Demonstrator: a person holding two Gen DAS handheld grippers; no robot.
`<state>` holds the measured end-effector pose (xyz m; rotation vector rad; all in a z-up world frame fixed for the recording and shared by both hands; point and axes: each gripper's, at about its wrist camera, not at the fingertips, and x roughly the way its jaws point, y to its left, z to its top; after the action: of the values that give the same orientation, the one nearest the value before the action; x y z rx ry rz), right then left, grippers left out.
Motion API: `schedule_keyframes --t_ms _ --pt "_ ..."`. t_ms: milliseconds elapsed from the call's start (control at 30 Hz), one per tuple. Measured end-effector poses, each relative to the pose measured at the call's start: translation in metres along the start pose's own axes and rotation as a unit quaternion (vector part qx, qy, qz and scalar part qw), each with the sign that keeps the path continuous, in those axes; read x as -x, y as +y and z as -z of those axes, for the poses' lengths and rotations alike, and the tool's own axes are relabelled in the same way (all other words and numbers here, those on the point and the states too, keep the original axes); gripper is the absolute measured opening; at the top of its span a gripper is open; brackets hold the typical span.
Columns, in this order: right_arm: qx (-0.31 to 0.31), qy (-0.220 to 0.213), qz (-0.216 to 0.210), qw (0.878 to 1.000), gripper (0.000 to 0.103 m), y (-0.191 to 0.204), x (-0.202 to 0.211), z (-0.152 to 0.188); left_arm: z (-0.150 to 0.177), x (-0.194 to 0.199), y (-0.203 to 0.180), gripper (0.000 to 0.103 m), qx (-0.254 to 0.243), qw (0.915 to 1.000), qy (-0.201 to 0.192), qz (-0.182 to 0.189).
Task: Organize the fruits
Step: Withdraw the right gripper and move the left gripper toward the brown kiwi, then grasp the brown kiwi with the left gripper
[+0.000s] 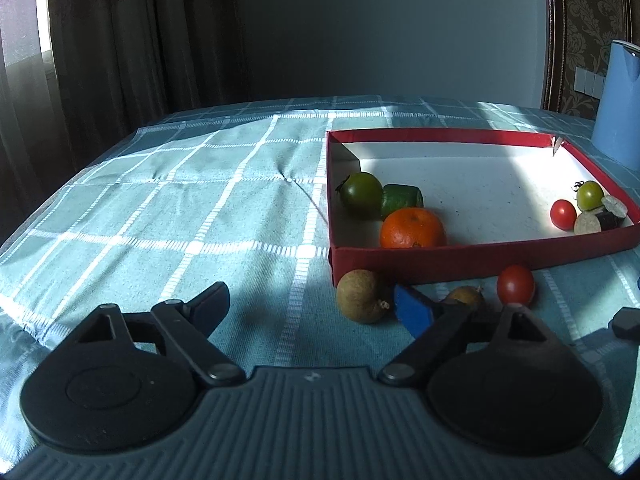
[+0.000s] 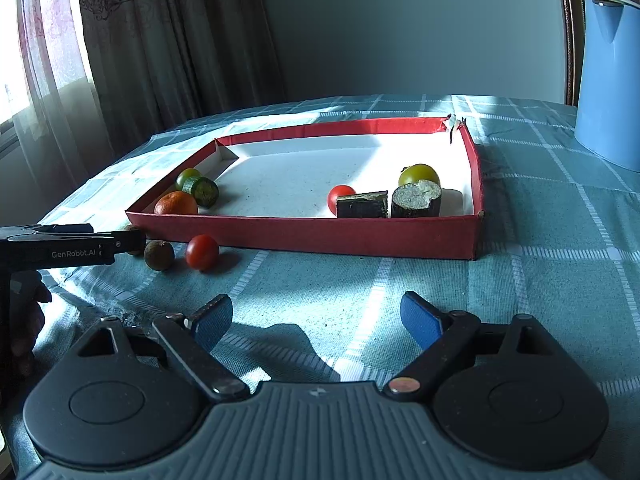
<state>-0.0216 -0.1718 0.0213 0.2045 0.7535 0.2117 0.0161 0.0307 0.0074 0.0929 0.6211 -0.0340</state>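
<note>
A red tray (image 1: 480, 258) (image 2: 320, 236) lies on the checked cloth. At its left end sit a green tomato (image 1: 361, 195) (image 2: 186, 177), a cucumber piece (image 1: 402, 200) (image 2: 202, 191) and an orange (image 1: 412, 228) (image 2: 176, 203). At its right end sit a red tomato (image 1: 563, 213) (image 2: 340, 196), a green tomato (image 1: 590, 195) (image 2: 418, 174) and two eggplant pieces (image 1: 600, 218) (image 2: 416, 200). In front of the tray lie two brown longans (image 1: 362, 296) (image 2: 159, 255) and a red tomato (image 1: 516, 285) (image 2: 202, 252). My left gripper (image 1: 316, 308) is open and empty, just before the longans. My right gripper (image 2: 318, 320) is open and empty over bare cloth.
A blue kettle (image 1: 618, 108) (image 2: 610, 80) stands at the back right. Curtains (image 2: 160, 48) hang behind the table's left edge. The left gripper's body (image 2: 72, 246) shows at the left of the right wrist view.
</note>
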Motion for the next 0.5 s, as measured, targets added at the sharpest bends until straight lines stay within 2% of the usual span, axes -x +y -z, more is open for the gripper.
schedule_keyframes --t_ms 100,133,167,300,367,433,500 --pt "0.000 0.000 0.000 1.000 0.091 0.0002 -0.0002 0.0001 0.0001 -0.0037 0.0012 0.079 0.003 0.9999 0.006 0.009" --pt "0.000 0.000 0.000 1.000 0.091 0.0001 -0.0003 0.0001 0.0003 -0.0035 0.0011 0.074 0.003 0.9999 0.005 0.011" --pt "0.000 0.000 0.000 1.000 0.091 0.0000 -0.0001 0.0001 0.0008 -0.0035 0.0005 0.063 0.001 0.9999 0.003 0.017" --pt "-0.001 0.000 0.000 1.000 0.092 0.0006 -0.0005 0.0001 0.0017 -0.0027 -0.0025 0.047 -0.002 0.9995 0.001 0.032" --pt "0.000 0.000 0.000 1.000 0.092 0.0005 -0.0005 0.0001 0.0018 -0.0020 -0.0042 0.034 -0.003 0.9993 -0.001 0.037" --pt "0.000 0.000 0.000 1.000 0.092 0.0005 -0.0004 0.0002 0.0021 -0.0011 -0.0053 0.026 -0.001 0.9992 -0.001 0.041" --pt "0.001 0.000 0.000 1.000 0.092 0.0006 -0.0005 0.0002 0.0024 0.0006 -0.0065 0.026 -0.003 0.9993 -0.003 0.038"
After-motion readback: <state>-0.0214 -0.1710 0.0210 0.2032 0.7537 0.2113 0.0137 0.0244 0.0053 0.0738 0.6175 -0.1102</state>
